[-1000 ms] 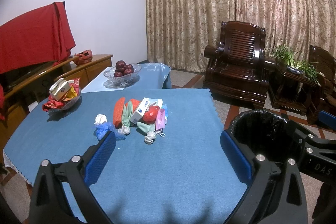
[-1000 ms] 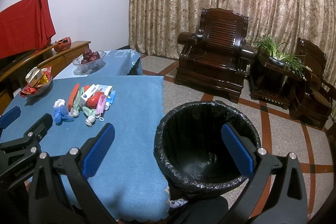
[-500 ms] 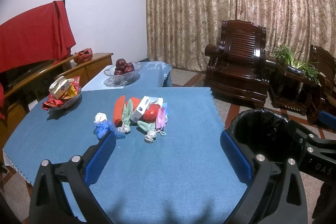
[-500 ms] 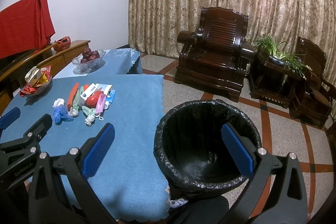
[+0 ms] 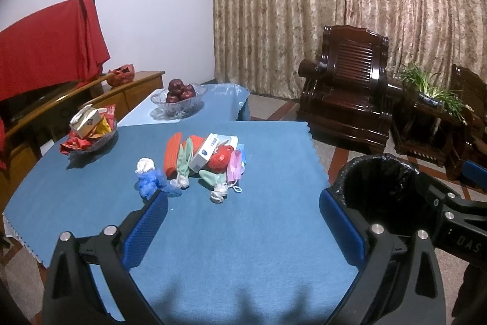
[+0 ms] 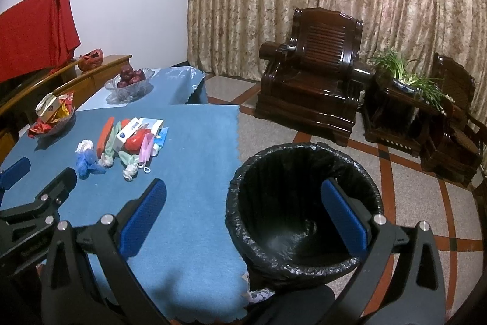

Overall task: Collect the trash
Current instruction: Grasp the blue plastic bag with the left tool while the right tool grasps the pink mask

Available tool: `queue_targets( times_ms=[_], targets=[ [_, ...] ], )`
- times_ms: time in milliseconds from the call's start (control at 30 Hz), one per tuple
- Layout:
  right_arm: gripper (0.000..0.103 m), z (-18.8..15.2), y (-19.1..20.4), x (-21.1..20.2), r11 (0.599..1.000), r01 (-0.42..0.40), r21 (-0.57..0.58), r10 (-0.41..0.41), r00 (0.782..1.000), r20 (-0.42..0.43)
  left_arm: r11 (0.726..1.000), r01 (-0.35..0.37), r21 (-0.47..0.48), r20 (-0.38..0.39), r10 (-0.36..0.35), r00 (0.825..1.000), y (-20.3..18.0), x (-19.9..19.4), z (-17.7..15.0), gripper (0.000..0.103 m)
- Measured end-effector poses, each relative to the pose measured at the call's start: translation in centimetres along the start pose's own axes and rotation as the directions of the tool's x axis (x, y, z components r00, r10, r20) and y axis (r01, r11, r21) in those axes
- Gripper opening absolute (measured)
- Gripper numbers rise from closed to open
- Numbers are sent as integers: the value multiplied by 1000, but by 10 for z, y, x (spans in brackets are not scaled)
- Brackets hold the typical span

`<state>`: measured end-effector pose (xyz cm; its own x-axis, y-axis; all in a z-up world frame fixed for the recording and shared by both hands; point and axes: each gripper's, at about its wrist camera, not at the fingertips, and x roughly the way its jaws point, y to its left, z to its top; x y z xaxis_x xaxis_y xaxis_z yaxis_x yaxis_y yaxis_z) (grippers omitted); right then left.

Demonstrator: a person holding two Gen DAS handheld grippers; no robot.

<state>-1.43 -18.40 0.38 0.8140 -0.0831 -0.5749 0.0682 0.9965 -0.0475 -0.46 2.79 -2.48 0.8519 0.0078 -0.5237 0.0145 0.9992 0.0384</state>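
Note:
A pile of trash [image 5: 202,162] lies mid-table on the blue cloth: orange wrappers, a white and blue box, a red wrapper, a pink mask, crumpled blue plastic and white tissue balls. It also shows in the right wrist view [image 6: 123,142]. A bin with a black liner [image 6: 303,209] stands on the floor at the table's right edge, and shows in the left wrist view [image 5: 386,185]. My left gripper [image 5: 243,221] is open and empty above the near table. My right gripper [image 6: 243,212] is open and empty, near the bin's rim.
A dish of snack packets [image 5: 88,133] sits at the table's left. A glass bowl of dark red fruit [image 5: 179,99] stands on a second table behind. A wooden sideboard [image 5: 91,99] runs along the left. Dark wooden armchairs [image 6: 310,84] and a potted plant [image 6: 411,78] stand beyond.
Both views have shifted very slightly; the trash pile sits a touch nearer in the left wrist view. Both grippers stay open and empty.

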Motion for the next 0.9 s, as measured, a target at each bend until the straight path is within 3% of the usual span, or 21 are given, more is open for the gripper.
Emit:
queue_targets(
  times_ms=[267,500,700,800,900],
  targets=[
    [98,5,18,32,999,-31,-29,30,999,-10,1000,4,-26,-22,-4,1000,18,32,5,97],
    [98,24,65,86,991,-88,-101,88,996,-9,991,-104,-78,-71,99,993,73,82,3,97],
    [97,33,113,147,981,-142,-135,139,990,-35,972,-211,-101,-111,199,974,124,134,-3,97],
    [94,31,139,182,975,-163,-149,154,985,-72,965,-237,-110,-139,221,965,141,156,-6,97],
    [82,23,166,215,968,-199,-151,180,975,-131,959,-259,-111,-179,237,955,161,183,-13,95]
  ],
)
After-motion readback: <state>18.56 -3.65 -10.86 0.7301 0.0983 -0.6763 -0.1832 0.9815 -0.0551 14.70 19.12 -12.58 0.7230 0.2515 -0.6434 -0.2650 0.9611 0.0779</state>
